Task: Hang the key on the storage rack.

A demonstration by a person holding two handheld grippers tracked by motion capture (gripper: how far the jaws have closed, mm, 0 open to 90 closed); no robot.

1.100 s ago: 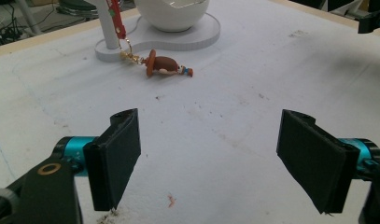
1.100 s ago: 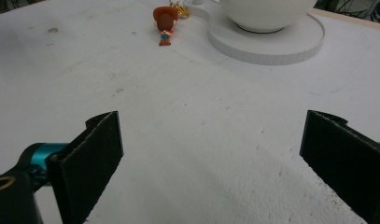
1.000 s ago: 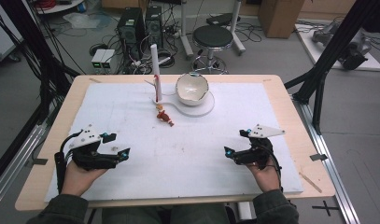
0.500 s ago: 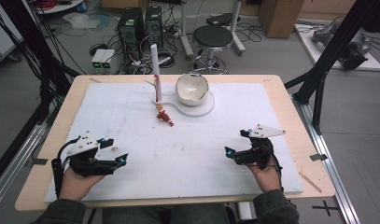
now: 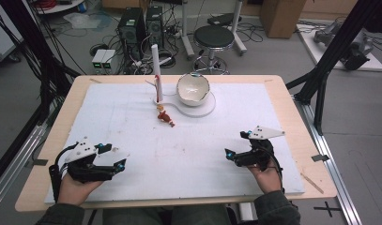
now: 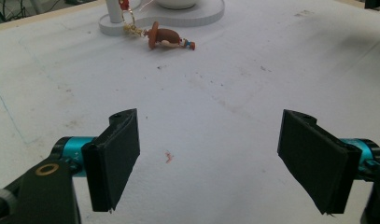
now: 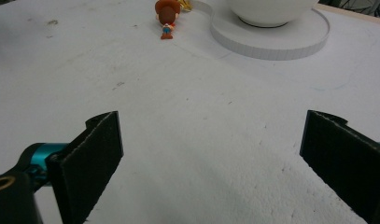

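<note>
High view, left claw wide open, right claw likewise

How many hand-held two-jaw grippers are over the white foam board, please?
2: the left gripper near the board's front left corner, the right gripper near its front right. Both are open and empty.

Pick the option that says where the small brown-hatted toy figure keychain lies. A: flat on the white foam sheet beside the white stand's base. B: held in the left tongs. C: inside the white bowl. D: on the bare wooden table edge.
A: the small brown-hatted toy figure keychain lies flat on the white foam sheet, next to the base of the white stand, outside the white bowl; both tongs are open, far from it.
</note>
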